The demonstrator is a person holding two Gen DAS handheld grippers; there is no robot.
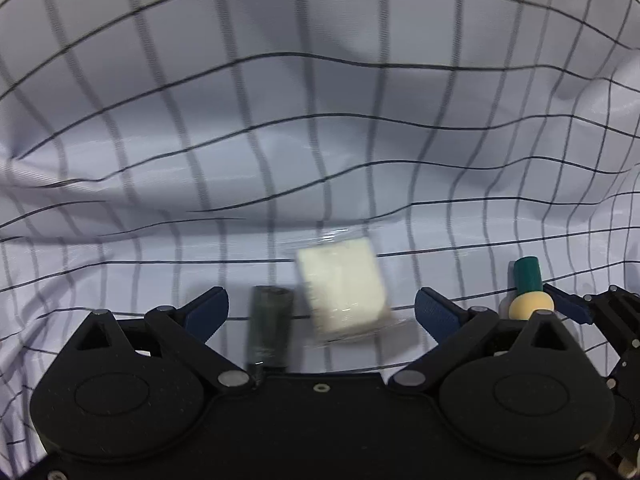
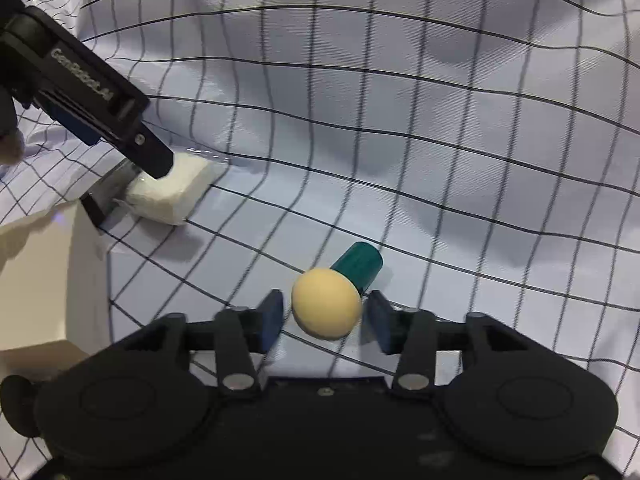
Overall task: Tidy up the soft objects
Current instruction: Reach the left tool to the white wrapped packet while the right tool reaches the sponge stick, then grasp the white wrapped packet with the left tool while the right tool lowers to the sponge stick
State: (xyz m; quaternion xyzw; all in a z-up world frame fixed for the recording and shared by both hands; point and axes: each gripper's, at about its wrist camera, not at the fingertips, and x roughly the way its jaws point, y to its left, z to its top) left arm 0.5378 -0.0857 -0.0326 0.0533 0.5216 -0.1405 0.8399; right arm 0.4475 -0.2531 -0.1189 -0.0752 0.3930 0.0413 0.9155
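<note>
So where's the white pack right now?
Left wrist view: the white pack lies on the checked cloth between the open left claw's fingers, right of a dark tube.

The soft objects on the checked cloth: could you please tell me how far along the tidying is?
Nothing looks put away yet. The right hand-held gripper is shut on the mushroom-shaped sponge. The white wrapped block and dark tube lie loose under the open left hand-held gripper, beside a white box.

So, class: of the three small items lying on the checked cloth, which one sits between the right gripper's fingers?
The mushroom-shaped toy, cream cap and teal stem. The right gripper is closed on its cap; the wrapped white block and dark tube lie by the left gripper.
</note>
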